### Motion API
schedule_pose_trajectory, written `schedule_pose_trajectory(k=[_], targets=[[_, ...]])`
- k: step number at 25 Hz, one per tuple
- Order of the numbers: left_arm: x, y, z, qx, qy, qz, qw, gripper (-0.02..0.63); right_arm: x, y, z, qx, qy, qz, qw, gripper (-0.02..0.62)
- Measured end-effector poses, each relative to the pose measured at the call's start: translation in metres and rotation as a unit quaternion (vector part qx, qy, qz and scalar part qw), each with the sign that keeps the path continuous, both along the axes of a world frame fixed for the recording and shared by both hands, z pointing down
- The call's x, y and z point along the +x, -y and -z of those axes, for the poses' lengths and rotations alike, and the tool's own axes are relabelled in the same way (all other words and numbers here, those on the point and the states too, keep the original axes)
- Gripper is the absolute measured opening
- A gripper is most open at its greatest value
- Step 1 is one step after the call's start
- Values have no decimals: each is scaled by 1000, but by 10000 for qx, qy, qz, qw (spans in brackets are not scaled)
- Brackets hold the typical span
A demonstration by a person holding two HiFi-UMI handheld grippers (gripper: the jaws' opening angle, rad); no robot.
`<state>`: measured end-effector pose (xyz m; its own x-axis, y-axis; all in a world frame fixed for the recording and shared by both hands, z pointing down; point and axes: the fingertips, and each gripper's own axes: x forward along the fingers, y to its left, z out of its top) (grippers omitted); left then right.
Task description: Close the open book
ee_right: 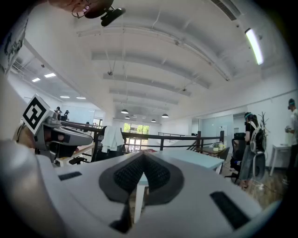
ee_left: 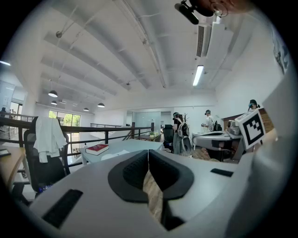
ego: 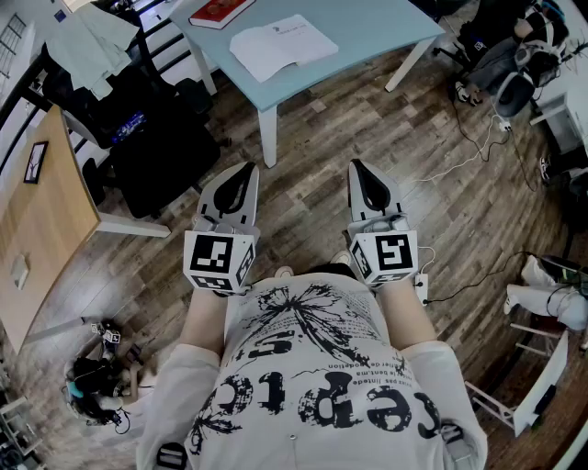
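Plainly standing back from the pale blue table (ego: pixel 367 27), one gripper in each hand, both held out about level over the wooden floor (ego: pixel 312 147). Left gripper (ego: pixel 246 169) shut tight, jaws pressed together along one seam with nothing pinched between them. Same closed seam on the left gripper (ee_left: pixel 148 151) in its own view, with only floorboards showing through the gap lower down. Right gripper (ego: pixel 356 166) likewise closed and empty. Right gripper view confirming it, pads meeting at the tip of the right gripper (ee_right: pixel 143 154), a white table leg (ee_right: pixel 138 203) visible past the lower gap.

Both well apart from the open book (ego: pixel 280 44). Lying flat, white pages up, near the table's near left corner, just inside its left edge. Farther along that left edge, apart from the open pages, a shut red book (ego: pixel 220 11), partly cut off by the top of the head view and seen again past the left gripper (ee_left: pixel 98 148).

Left of the table, a black office chair (ego: pixel 156 147) draped with a white garment (ego: pixel 92 41). Beside that, a wooden desk (ego: pixel 41 220). Far behind the table, a few people standing (ee_left: pixel 179 132).
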<state>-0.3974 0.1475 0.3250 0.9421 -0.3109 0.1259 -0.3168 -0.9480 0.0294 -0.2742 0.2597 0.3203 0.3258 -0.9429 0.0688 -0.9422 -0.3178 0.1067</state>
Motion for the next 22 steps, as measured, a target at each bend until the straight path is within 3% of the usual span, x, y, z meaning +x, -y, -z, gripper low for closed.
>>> schedule_pose_trajectory(k=[13, 22], targets=[[16, 20, -11, -78, 100, -13, 9999, 19, 17, 18, -3, 137, 200, -39, 9997, 9], [44, 31, -25, -150, 196, 4, 9997, 20, 52, 33, -19, 40, 355, -120, 9993, 9]])
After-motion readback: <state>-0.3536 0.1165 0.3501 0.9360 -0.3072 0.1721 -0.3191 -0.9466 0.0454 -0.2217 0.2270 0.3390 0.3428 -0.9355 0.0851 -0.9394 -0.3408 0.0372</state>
